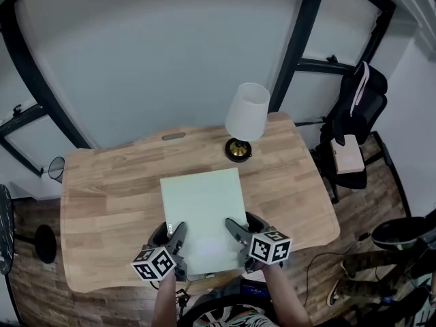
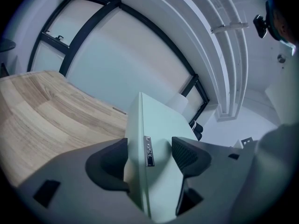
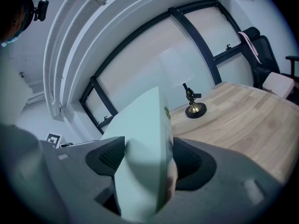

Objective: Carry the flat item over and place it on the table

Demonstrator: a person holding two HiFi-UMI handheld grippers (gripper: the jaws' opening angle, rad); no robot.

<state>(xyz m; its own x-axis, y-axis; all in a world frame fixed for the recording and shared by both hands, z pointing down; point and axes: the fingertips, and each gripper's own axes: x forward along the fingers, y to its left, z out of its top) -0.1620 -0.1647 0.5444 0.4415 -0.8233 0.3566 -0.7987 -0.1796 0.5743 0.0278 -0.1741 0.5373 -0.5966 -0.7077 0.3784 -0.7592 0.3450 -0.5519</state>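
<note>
A flat pale green box (image 1: 203, 213) hangs over the near middle of the wooden table (image 1: 109, 189), its far edge toward the lamp. My left gripper (image 1: 178, 240) is shut on the box's near left corner, and my right gripper (image 1: 235, 236) is shut on its near right corner. In the left gripper view the box's thin edge (image 2: 140, 139) with a small label runs between the jaws of my left gripper (image 2: 149, 155). In the right gripper view the box (image 3: 147, 139) fills the gap between the jaws of my right gripper (image 3: 148, 160).
A table lamp (image 1: 245, 114) with a white shade and brass base (image 3: 195, 110) stands at the table's far middle, just beyond the box. A black chair (image 1: 357, 114) with a bag sits to the right. Window frames line the wall behind.
</note>
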